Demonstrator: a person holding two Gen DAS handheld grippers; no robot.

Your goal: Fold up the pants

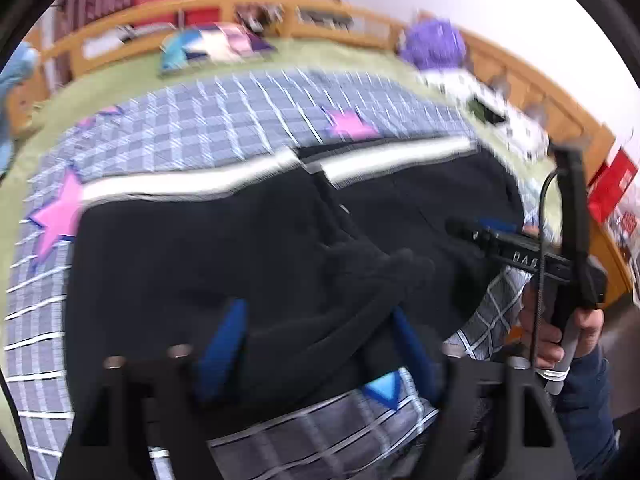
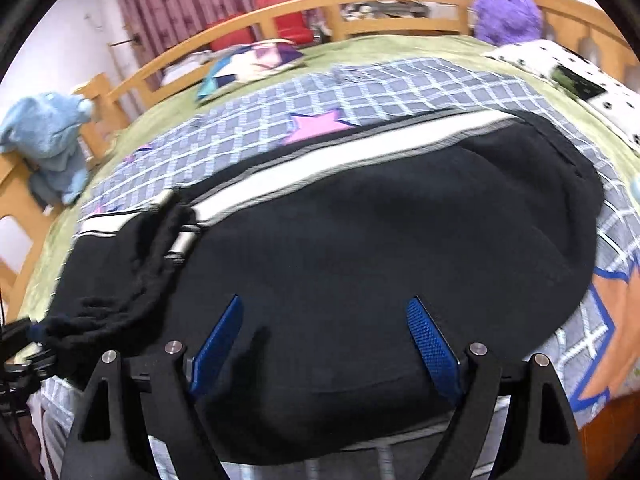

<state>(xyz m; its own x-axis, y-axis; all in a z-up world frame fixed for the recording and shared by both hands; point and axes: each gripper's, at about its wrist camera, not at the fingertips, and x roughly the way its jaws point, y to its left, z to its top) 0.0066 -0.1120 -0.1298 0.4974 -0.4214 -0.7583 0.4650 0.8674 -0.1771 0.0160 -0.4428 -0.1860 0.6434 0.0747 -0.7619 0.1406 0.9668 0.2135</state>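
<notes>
Black pants [image 1: 240, 264] with a white side stripe [image 1: 168, 186] lie on a checked quilt on the bed; they also fill the right wrist view [image 2: 380, 248]. My left gripper [image 1: 320, 344] is open just above the pants, with a raised fold of black cloth between its blue pads [image 1: 226, 344]. My right gripper [image 2: 324, 344] is open over the pants near the front edge, its blue pads [image 2: 434, 348] wide apart and empty. The right gripper also shows in the left wrist view [image 1: 472, 232], held by a hand at the right. A bunched black cuff [image 2: 132, 280] lies at the left.
The grey checked quilt [image 2: 360, 92] with pink stars [image 2: 316, 126] covers a green sheet. A wooden bed rail [image 2: 360, 4] runs along the back. A blue plush [image 2: 48, 140] sits left, a purple plush [image 2: 508, 8] and a spotted pillow [image 2: 580, 76] right, a folded colourful cloth [image 2: 248, 64] far.
</notes>
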